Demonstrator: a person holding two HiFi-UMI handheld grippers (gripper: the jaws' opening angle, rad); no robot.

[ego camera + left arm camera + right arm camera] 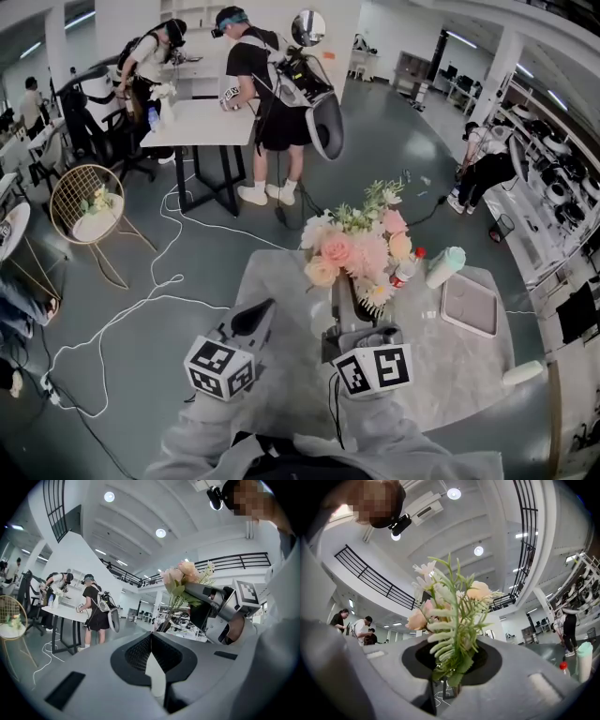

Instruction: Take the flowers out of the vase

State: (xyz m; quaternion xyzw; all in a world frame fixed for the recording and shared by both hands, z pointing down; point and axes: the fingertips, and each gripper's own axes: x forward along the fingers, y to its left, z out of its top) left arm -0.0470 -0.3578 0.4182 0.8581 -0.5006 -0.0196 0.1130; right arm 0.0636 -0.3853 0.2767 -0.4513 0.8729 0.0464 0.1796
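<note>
Flowers (356,248) are up over the counter (441,366), stems pinched in the right gripper (449,679) jaws w/ a narrow gap, prob so the bunch lifts as one. Left gripper (151,637) jaws closed on nothing, idling alongside. Can't spot the vase tbh.

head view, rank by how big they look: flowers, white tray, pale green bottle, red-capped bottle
1. flowers, nearest the camera, which flatters them
2. white tray
3. pale green bottle
4. red-capped bottle, partly hidden by the flowers, so its place below the green one is unsure
</note>
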